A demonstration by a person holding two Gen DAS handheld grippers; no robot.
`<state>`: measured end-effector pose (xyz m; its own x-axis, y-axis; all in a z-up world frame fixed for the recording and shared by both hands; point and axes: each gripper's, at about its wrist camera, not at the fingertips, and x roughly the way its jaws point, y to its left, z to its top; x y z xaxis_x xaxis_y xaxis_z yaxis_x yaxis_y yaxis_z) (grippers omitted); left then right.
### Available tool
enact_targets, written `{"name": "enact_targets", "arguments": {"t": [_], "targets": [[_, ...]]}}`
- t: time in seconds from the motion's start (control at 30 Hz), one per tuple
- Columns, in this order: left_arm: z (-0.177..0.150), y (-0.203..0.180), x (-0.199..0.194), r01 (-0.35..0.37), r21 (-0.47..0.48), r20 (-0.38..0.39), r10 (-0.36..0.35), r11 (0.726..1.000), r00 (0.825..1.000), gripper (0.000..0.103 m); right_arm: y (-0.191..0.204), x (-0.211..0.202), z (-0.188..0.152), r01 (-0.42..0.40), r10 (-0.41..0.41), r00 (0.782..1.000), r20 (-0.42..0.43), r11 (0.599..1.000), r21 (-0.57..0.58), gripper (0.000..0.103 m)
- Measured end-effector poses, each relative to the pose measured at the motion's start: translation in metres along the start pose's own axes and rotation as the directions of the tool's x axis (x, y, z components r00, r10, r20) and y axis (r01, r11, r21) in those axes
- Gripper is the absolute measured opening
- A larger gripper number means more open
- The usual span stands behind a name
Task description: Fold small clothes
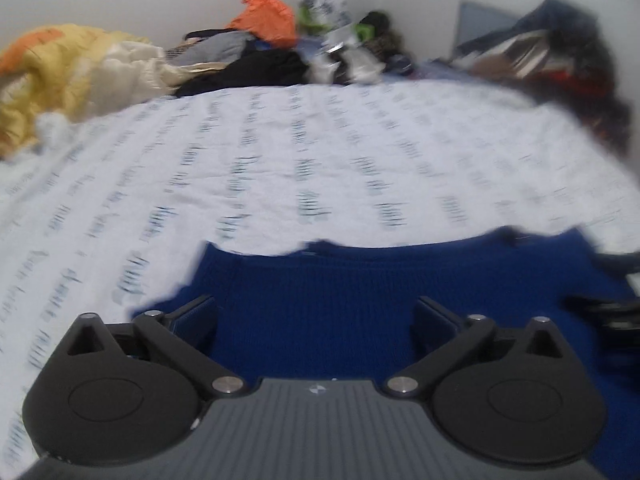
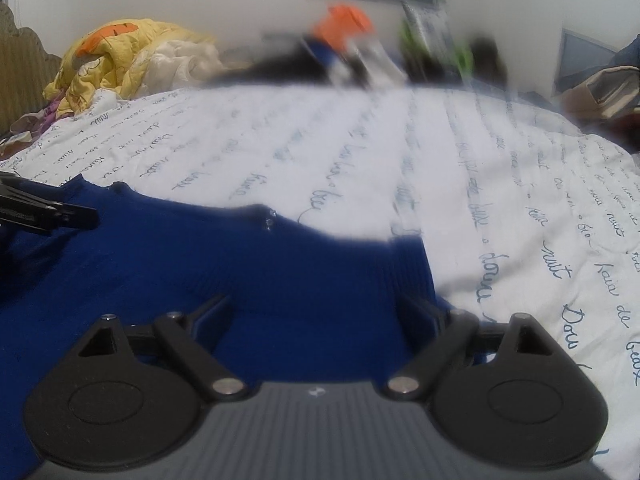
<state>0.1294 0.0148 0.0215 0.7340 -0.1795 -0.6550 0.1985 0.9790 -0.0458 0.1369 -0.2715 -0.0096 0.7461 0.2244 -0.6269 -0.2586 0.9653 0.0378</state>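
A dark blue knit garment (image 1: 340, 300) lies flat on a white bedsheet printed with handwriting (image 1: 280, 152). My left gripper (image 1: 316, 316) is open, its fingers spread wide just above the garment's left part, holding nothing. The garment also shows in the right wrist view (image 2: 200, 264), with its far edge and right edge on the sheet (image 2: 500, 168). My right gripper (image 2: 316, 312) is open above the garment's right part, empty. The left gripper's finger (image 2: 60, 214) shows at the left edge of the right wrist view.
A yellow and orange quilt (image 1: 60, 68) is heaped at the back left. A pile of mixed clothes (image 1: 272, 48), orange, black and grey, lines the far edge by the wall. Dark clothes and a bag (image 1: 560, 60) lie at the back right.
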Motion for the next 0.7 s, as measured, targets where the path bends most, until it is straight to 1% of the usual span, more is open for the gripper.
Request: {"name": "enact_targets", "arguments": {"t": [0.03,0.07,0.1,0.23,0.37,0.5,0.63,0.7], "targets": [[-0.006,-0.003,0.003,0.000,0.017,-0.014,0.001,1.000,1.000,0.103,0.000,0.000,0.000,0.000,0.000,1.000,0.000,1.000,-0.001,0.091],[-0.015,-0.006,0.011,-0.023,0.046,-0.028,0.025,0.999,0.999,0.103,-0.001,0.000,0.000,0.000,0.000,1.000,0.000,1.000,-0.001,0.091],[-0.020,-0.006,0.009,-0.022,0.040,0.011,0.021,0.999,1.000,0.103,0.000,-0.001,0.000,-0.001,0.001,1.000,0.000,1.000,-0.001,0.091],[-0.020,-0.001,0.008,-0.013,0.002,0.018,0.013,1.000,1.000,0.103,0.000,0.003,0.002,0.005,-0.005,1.000,0.002,1.000,-0.003,0.091],[-0.020,-0.007,0.010,-0.048,0.028,0.013,0.048,0.998,0.999,0.103,0.003,0.004,0.003,0.018,-0.018,1.000,0.003,1.000,-0.007,0.091],[-0.021,-0.005,0.009,-0.038,0.017,0.015,0.038,0.999,0.999,0.103,0.005,0.004,0.003,0.020,-0.020,1.000,0.005,1.000,-0.005,0.091],[-0.021,-0.005,0.008,-0.039,0.014,0.017,0.039,0.999,0.999,0.103,0.006,0.004,0.002,0.043,-0.043,0.999,0.011,0.999,-0.006,0.091],[-0.022,-0.005,0.008,-0.039,0.011,0.018,0.039,0.999,0.999,0.103,0.006,0.006,0.003,0.057,-0.057,0.998,0.006,0.998,-0.001,0.095]]}}
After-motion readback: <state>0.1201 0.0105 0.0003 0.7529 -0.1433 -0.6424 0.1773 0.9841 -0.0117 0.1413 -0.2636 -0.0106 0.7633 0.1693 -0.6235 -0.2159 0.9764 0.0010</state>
